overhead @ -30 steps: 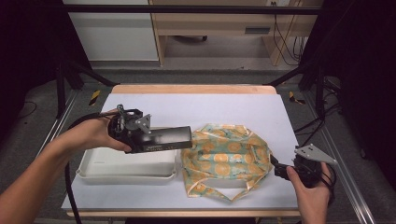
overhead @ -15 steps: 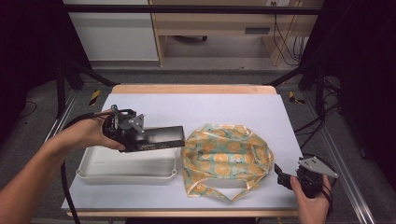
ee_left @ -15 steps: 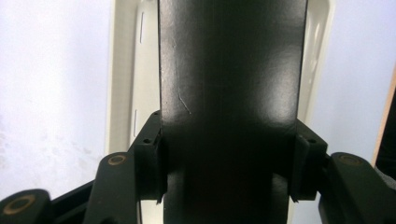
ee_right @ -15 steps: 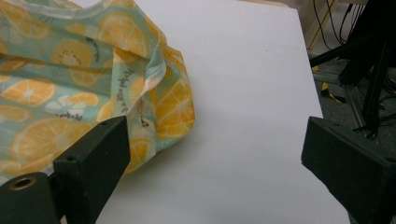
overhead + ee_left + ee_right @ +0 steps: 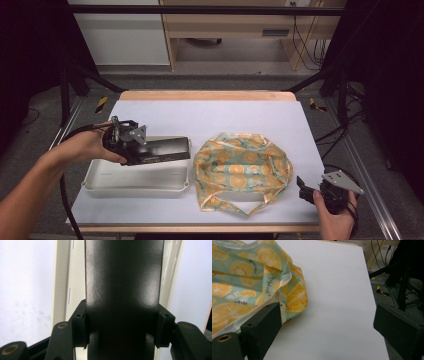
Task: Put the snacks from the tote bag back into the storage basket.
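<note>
I had left hand-held gripper (image 5: 184, 149) clamped on black box (image 5: 162, 150) above white tray (image 5: 135, 181); right hand-held gripper (image 5: 303, 187) apart, empty, beside citrus-print bag (image 5: 242, 167).

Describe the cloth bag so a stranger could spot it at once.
On the white table, look right of the shallow white tray. The bag lies crumpled there, pale green, printed with orange slices and trimmed with cream handles: the one soft, patterned thing.
</note>
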`<state>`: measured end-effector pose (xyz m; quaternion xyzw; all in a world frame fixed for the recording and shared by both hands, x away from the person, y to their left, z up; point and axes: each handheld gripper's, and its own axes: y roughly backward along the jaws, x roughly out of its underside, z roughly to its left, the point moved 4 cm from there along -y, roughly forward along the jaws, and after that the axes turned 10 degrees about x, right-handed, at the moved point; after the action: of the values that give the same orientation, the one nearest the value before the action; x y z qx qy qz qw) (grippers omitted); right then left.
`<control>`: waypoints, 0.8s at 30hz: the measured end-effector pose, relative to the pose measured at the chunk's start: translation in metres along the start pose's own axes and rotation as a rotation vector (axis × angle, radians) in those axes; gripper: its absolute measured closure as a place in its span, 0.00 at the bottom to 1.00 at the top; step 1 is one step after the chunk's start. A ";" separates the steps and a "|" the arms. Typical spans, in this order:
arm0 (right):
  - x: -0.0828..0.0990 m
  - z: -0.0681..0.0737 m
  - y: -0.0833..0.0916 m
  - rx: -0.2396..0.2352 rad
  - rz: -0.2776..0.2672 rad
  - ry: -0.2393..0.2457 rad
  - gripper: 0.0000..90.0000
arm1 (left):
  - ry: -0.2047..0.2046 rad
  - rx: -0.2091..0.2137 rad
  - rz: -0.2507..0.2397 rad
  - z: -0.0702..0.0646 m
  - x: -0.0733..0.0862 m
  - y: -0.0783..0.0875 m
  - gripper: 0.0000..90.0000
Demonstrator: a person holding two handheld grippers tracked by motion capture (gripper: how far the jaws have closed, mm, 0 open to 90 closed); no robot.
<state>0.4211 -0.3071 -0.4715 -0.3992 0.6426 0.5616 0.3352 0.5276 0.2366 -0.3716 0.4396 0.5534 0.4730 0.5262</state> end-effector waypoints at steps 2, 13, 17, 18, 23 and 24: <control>0.001 -0.001 0.000 0.007 -0.002 -0.005 0.09 | -0.003 0.004 0.002 -0.001 0.002 -0.002 0.48; 0.002 0.000 -0.002 0.011 0.006 0.009 0.09 | -0.026 0.035 0.021 -0.002 0.008 -0.019 0.48; 0.002 0.000 -0.002 0.016 0.006 0.006 0.09 | -0.032 0.040 0.025 -0.003 0.012 -0.023 0.48; 0.003 0.000 -0.002 0.017 0.005 0.004 0.09 | -0.034 0.040 0.029 -0.003 0.012 -0.024 0.48; 0.002 0.000 -0.002 0.018 0.003 0.007 0.09 | -0.044 0.050 0.034 -0.006 0.015 -0.026 0.48; 0.002 0.000 -0.002 0.017 0.004 0.009 0.09 | -0.051 0.048 0.034 -0.005 0.015 -0.027 0.48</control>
<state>0.4222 -0.3075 -0.4747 -0.3976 0.6497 0.5550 0.3344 0.5217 0.2465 -0.4003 0.4732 0.5435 0.4572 0.5213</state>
